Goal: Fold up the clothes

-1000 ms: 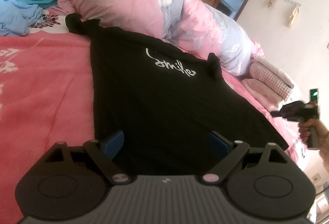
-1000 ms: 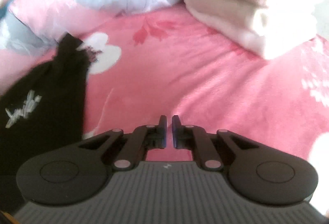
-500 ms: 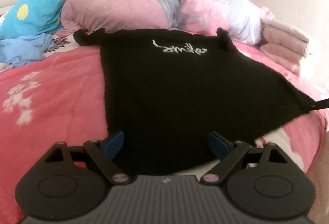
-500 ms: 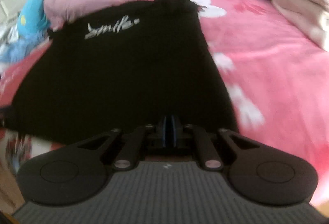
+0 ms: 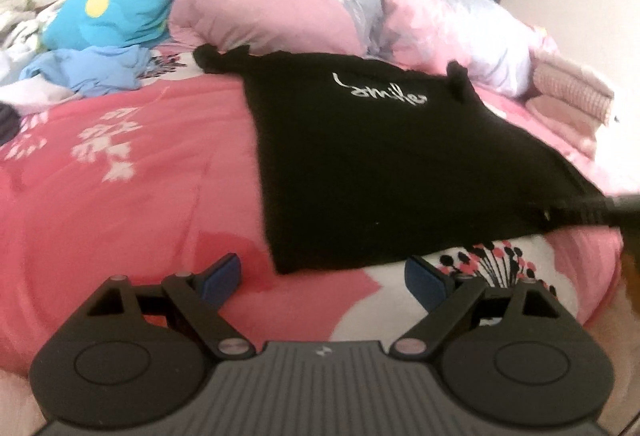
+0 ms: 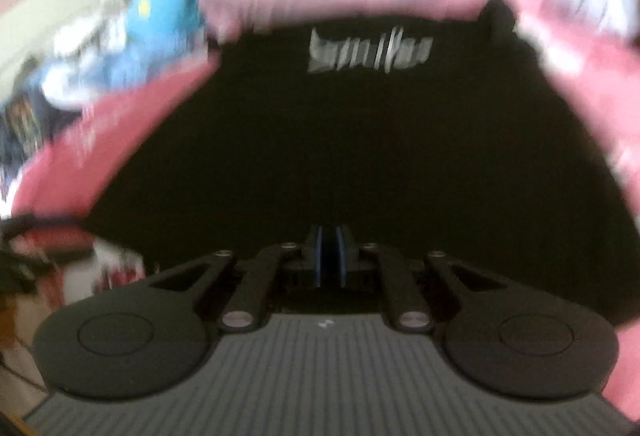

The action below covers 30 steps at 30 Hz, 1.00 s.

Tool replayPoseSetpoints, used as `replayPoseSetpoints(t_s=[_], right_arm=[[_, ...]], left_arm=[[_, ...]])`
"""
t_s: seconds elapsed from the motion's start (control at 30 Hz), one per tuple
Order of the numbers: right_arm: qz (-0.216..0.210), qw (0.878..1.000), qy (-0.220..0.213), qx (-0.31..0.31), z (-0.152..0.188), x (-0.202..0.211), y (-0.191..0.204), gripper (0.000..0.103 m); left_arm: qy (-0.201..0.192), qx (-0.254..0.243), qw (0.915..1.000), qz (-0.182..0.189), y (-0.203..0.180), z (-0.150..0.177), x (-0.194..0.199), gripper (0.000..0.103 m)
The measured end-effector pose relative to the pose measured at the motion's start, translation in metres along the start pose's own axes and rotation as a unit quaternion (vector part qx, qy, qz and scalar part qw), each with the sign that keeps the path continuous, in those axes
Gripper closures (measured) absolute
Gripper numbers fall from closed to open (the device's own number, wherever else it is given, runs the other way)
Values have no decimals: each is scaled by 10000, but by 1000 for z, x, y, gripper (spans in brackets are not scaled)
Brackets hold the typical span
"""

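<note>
Lately pinched the black shirt (image 5: 380,164) at its three-o'clock hem corner, right gripper (image 6: 329,252) jaws closed on cloth; drew back the left gripper (image 5: 324,276), jaws wide, empty. Left it flat on the bed (image 5: 120,216), seemingly ready to fold.

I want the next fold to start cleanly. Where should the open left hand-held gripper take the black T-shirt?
Probably the near-left hem corner of the black T-shirt. It lies flat on the pink bedspread, just ahead of the left hand-held gripper; come in low from the near side.
</note>
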State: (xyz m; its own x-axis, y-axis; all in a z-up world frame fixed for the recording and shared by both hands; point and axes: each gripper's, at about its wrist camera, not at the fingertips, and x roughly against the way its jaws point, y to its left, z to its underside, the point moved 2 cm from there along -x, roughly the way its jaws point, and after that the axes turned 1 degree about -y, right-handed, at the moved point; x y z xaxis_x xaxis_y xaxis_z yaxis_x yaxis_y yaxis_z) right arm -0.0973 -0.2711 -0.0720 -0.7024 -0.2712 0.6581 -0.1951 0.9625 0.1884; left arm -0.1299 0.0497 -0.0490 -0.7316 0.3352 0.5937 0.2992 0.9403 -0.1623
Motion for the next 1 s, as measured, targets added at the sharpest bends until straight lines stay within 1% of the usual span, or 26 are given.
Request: replayPoseSetpoints(t_s=[0.03,0.07,0.1,0.17,0.2,0.3,0.33,0.37,0.4,0.43,0.47,0.53,0.57,0.6,0.63,0.67,0.7,0.73,0.77,0.87,0.9,0.97,1.0], right_arm=[[79,9996,-166,237,10,7,11,95],[87,9985,-191,513,16,14,21,95],[-22,9979,-153,630,20,21,29,95],[-449,9974,-46,553,17,30,36,95],[-561,9970,-72,537,12,32,39,95],[-355,9954,-525,714,-10,20,46,95],[-356,9948,-633,712,-17,14,48,95],[-438,9951,-624,637,-21,5,51,95],[-479,9959,-494,587,-20,-8,55,94],[-543,9966,-277,549,-17,-20,61,94],[-601,9960,-188,635,-8,-23,72,95],[-592,9911,-371,1131,10,-13,97,95],[-680,9875,-386,1371,15,-5,107,95],[-917,9845,-334,1454,17,1,113,95],[-1220,9833,-257,1325,13,4,112,97],[-1343,9834,-264,1192,7,6,111,97],[-1336,9840,-334,1134,0,6,110,96],[-1154,9851,-486,1176,-8,4,109,96],[-1066,9862,-566,1132,-15,0,108,95],[-1183,9895,-509,650,-29,-27,104,94],[-1230,9896,-475,581,-28,-34,107,94],[-1348,9878,-366,687,-12,-43,123,94],[-1395,9860,-370,833,-4,-42,131,94]], left_arm=[[-39,64,10000,9,4,1,3,13],[-76,123,9999,15,8,1,5,13],[-109,180,9998,19,11,2,7,13],[-146,292,9995,15,17,2,8,13],[-156,356,9992,0,19,2,8,13],[-223,470,9986,-49,23,2,12,14],[-258,490,9984,-90,24,2,15,14],[-292,517,9982,-125,25,2,18,14],[-325,556,9978,-149,28,3,20,14],[-359,595,9974,-173,30,3,22,14],[-393,638,9970,-194,33,3,24,14],[-436,725,9961,-229,40,5,25,14],[-438,750,9959,-247,43,5,25,14],[-433,766,9958,-267,45,5,24,14],[-425,777,9957,-287,47,5,23,14],[-424,789,9955,-303,49,5,23,14],[-434,801,9954,-311,50,6,24,14],[-448,812,9952,-316,51,6,25,14],[-461,822,9950,-326,51,7,26,14],[-518,863,9943,-365,53,9,31,14],[-538,878,9940,-378,54,10,32,14],[-610,880,9935,-379,55,10,37,14],[-636,877,9934,-367,56,10,37,14]])
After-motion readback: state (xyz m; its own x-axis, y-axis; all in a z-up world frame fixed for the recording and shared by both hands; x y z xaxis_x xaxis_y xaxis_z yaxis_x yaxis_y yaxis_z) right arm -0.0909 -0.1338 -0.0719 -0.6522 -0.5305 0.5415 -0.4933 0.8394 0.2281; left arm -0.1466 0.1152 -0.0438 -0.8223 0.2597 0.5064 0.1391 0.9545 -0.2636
